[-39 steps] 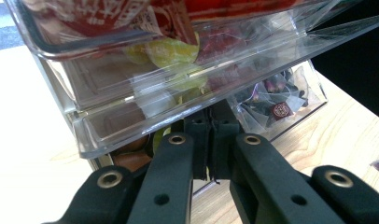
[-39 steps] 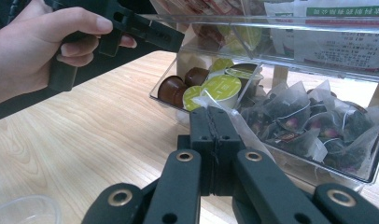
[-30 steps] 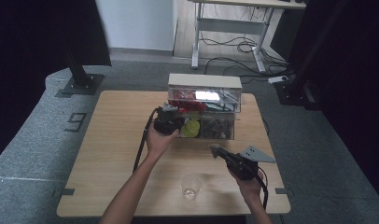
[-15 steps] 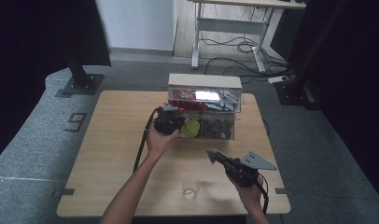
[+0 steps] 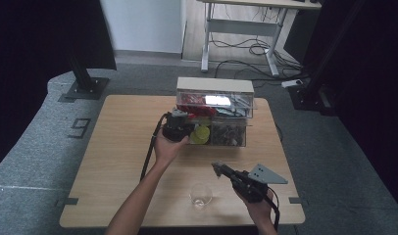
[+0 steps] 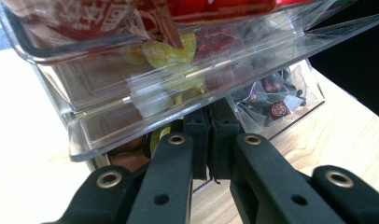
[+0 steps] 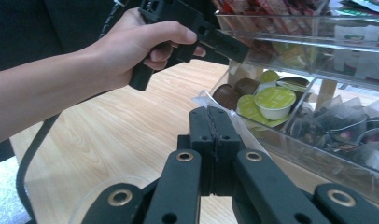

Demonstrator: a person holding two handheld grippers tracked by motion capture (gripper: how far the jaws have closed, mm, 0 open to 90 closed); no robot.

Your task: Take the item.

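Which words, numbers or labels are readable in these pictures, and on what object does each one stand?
"9": a dark numeral on the grey floor mat, left of the table.
White print on the red packets in the clear organizer: blurred, unreadable.
Small round emblem on a dark sachet: too small.

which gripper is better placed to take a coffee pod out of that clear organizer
Left, probably. The left gripper sits right at the clear organizer by the coffee pods, jaws shut. The right gripper is back near the glass.
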